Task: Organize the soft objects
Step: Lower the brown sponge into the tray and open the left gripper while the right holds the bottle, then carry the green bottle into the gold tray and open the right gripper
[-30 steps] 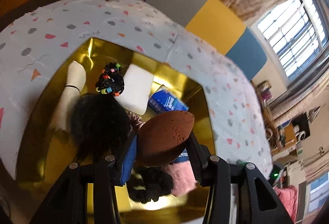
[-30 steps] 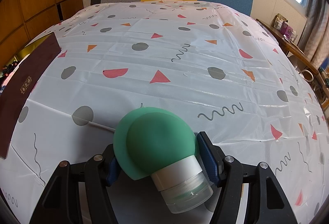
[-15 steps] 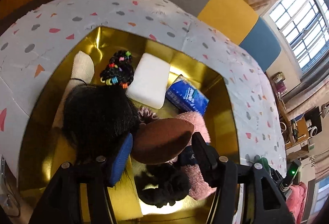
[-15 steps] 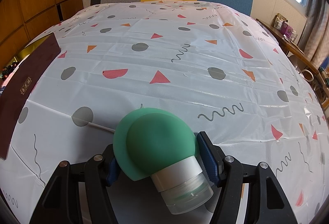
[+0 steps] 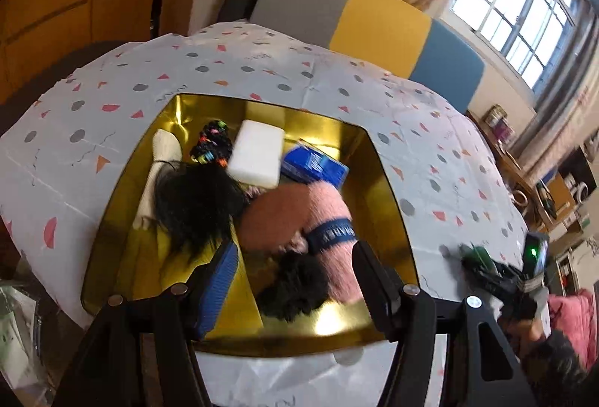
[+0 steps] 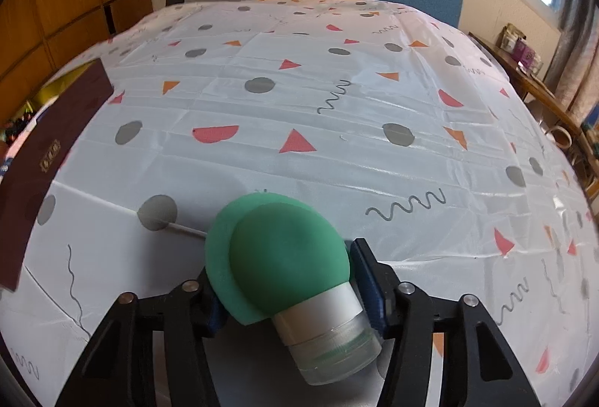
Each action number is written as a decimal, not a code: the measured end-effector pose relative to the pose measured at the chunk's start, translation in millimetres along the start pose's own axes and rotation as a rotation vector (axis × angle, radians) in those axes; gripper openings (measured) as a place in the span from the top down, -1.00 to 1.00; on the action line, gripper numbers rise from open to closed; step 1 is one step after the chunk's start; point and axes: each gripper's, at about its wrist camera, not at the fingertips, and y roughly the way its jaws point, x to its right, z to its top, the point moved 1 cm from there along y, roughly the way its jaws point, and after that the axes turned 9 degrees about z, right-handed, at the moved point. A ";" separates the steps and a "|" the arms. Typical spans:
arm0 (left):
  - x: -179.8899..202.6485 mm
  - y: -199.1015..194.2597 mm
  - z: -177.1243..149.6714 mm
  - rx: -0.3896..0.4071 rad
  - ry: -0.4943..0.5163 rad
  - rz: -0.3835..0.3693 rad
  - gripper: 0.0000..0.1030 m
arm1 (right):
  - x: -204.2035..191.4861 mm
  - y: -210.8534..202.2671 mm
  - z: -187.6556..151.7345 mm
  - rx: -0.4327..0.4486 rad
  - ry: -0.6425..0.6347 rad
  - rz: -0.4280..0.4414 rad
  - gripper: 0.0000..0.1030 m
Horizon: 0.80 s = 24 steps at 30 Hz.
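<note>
The brown teardrop sponge has left the left gripper, now spread empty above the gold-lined box; right gripper pinches the green silicone bottle, probably next.

Inside one gold box: one white sponge, one blue packet, one pink sock; beside it, one green bottle.

Just ahead of the left gripper, the pink fuzzy item is blurring and covering whatever lies beneath it. Left of the right gripper, the maroon box is running off frame.
</note>
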 end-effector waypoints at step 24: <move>-32.0 -27.2 -18.3 0.039 -0.009 0.046 -0.25 | -55.7 -10.5 6.2 -0.028 0.002 0.027 0.15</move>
